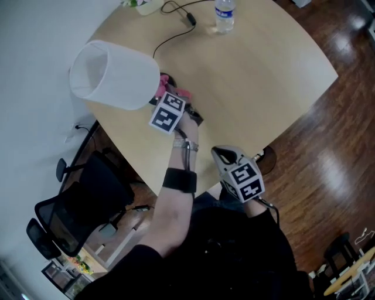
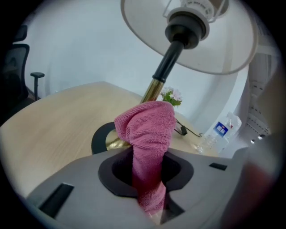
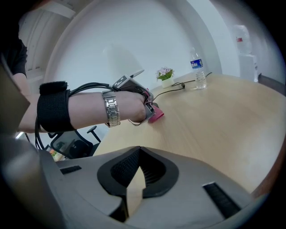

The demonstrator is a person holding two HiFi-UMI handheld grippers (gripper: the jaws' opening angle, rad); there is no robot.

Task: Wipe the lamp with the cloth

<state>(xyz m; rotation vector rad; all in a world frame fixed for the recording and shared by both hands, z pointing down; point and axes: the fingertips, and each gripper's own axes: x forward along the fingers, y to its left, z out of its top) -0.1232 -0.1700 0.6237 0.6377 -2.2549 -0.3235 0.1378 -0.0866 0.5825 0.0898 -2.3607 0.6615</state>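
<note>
Left gripper [image 2: 147, 179]: jaws clamped on a pink cloth [image 2: 149, 129], a folded strip pinched between the pads and bunching out in front.
Cloth: bunched end pressed against the foot of the lamp [image 1: 111, 73], right where the stem meets the base; in the head view only a pink edge [image 1: 159, 88] peeking out beside the shade.
Lamp: standing near the left edge of the table [image 1: 252, 88]; white shade [image 2: 187, 36] overhead in the left gripper view, black upper stem [image 2: 167, 62] turning to brass lower down, round black base [image 2: 100, 136] flat on the wood.
Right gripper [image 3: 134, 188]: jaws closed, nothing between them; held low at the near table edge, well apart from the lamp, pointing across the table toward the left forearm.
Left forearm: wristwatch [image 3: 111, 109] and a black strap [image 3: 52, 107] around it.
Far side of table: water bottle [image 1: 224, 14], black cable [image 1: 176, 35], small pot of flowers [image 2: 172, 95].
Floor, left of table: black office chair [image 1: 76, 205].
</note>
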